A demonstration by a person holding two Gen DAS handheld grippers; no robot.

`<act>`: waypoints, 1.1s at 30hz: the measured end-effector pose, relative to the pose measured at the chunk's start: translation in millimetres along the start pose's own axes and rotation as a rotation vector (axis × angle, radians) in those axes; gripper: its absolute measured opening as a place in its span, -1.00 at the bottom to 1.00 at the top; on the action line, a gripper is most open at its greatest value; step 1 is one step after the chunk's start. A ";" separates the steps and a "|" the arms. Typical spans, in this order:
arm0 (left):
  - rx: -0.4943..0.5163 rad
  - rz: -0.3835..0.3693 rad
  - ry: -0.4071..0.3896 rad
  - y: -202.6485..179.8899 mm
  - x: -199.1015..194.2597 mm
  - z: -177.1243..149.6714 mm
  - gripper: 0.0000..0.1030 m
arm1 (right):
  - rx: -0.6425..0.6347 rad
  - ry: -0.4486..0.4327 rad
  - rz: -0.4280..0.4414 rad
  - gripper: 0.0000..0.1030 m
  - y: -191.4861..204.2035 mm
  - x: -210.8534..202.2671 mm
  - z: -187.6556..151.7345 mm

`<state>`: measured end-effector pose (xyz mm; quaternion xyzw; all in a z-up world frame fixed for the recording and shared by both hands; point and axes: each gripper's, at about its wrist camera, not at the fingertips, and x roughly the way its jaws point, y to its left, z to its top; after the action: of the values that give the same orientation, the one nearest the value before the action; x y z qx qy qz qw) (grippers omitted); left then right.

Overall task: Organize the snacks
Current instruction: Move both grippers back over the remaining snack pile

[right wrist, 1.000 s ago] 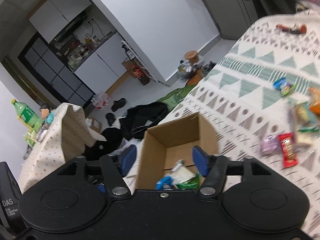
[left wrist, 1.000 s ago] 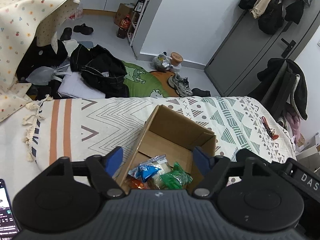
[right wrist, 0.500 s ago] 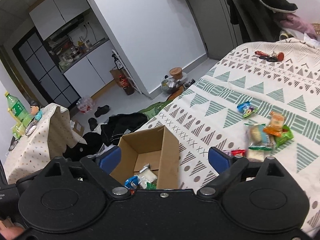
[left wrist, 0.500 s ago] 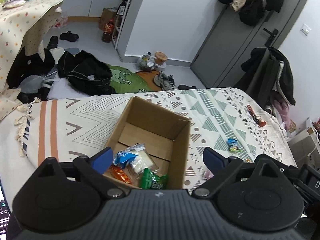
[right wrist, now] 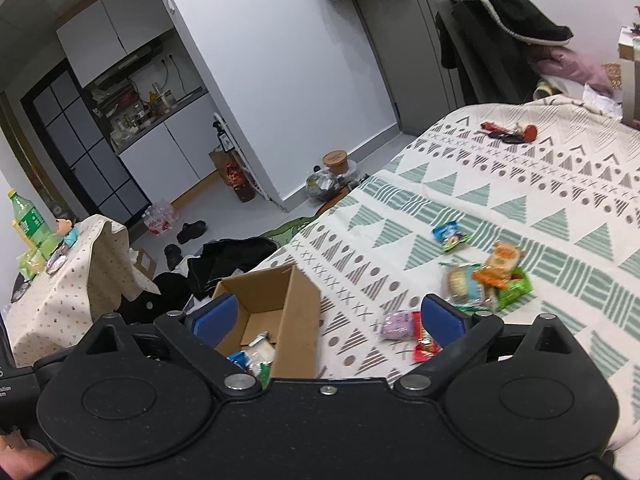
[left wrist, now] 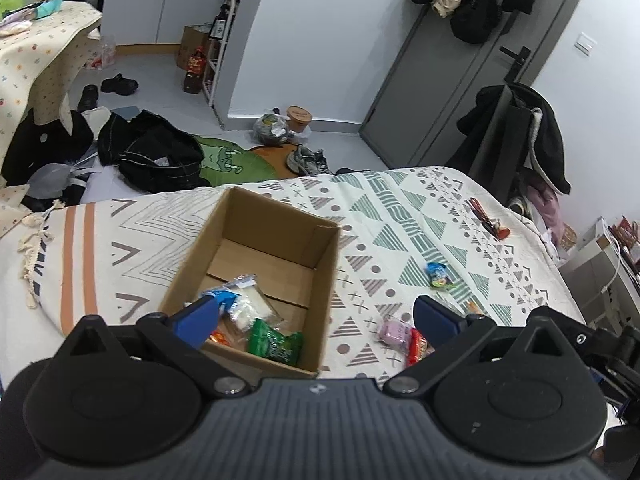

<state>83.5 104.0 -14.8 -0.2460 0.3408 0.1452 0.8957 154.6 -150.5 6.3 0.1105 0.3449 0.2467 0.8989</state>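
An open cardboard box (left wrist: 328, 280) stands on the patterned bed cover and holds several snack packs, among them a green one (left wrist: 274, 342) and a white one (left wrist: 250, 306). The box also shows in the right wrist view (right wrist: 298, 320). Loose snacks lie on the cover to its right: a pink pack (right wrist: 396, 325), a red pack (right wrist: 424, 348), a blue pack (right wrist: 450, 236) and a small heap (right wrist: 488, 280). My left gripper (left wrist: 316, 320) is open and empty above the box's near right corner. My right gripper (right wrist: 328, 314) is open and empty above the box and the pink pack.
Keys with a red tag (right wrist: 508, 133) lie at the far side of the bed. A chair draped with a dark coat (left wrist: 516, 132) stands beyond the bed. Clothes and shoes (left wrist: 156, 152) lie on the floor. A table with a dotted cloth (right wrist: 68, 280) stands to the left.
Both grippers have pulled back and up from the box and opened wider. Both views have swung right, so the loose snacks on the cover now show.
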 end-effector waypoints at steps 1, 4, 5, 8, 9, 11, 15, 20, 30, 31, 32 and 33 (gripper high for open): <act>0.002 -0.006 0.001 -3.1 -0.4 -1.2 0.99 | -0.001 -0.001 -0.005 0.92 -4.1 -2.2 1.4; 0.013 -0.018 0.000 -14.4 -1.0 -5.2 0.99 | -0.004 -0.006 -0.020 0.92 -15.1 -7.7 4.8; 0.017 -0.020 0.000 -18.2 -0.8 -6.5 0.99 | -0.005 -0.007 -0.023 0.92 -18.5 -8.8 6.0; 0.028 -0.027 0.005 -29.2 0.4 -10.9 0.99 | -0.004 -0.010 -0.034 0.92 -29.3 -12.3 9.6; 0.031 -0.029 0.007 -32.0 0.8 -11.9 0.99 | -0.002 -0.010 -0.036 0.92 -32.7 -13.0 10.0; 0.038 -0.032 0.011 -38.2 2.5 -14.9 0.99 | -0.001 -0.009 -0.041 0.92 -39.9 -13.9 11.7; 0.054 -0.033 0.020 -50.5 7.2 -19.3 0.99 | 0.007 0.003 -0.057 0.92 -53.4 -11.5 11.7; 0.065 -0.032 0.039 -63.9 16.2 -24.2 0.99 | 0.016 0.025 -0.068 0.92 -70.2 -7.3 13.2; 0.116 -0.026 0.058 -92.1 40.4 -33.0 0.99 | 0.042 0.071 -0.068 0.91 -108.8 10.7 26.2; 0.119 -0.025 0.061 -94.8 43.5 -34.0 0.99 | 0.044 0.077 -0.068 0.90 -111.6 13.8 27.5; 0.123 -0.025 0.064 -97.8 46.9 -35.0 0.99 | 0.045 0.082 -0.069 0.87 -114.5 17.5 28.8; 0.125 -0.028 0.065 -100.4 50.1 -36.0 0.99 | 0.045 0.088 -0.069 0.83 -117.9 22.1 30.1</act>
<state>143.4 5.2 -38.0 -0.1987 0.3747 0.1031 0.8997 232.3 -240.6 -27.5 0.1077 0.3931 0.2122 0.8882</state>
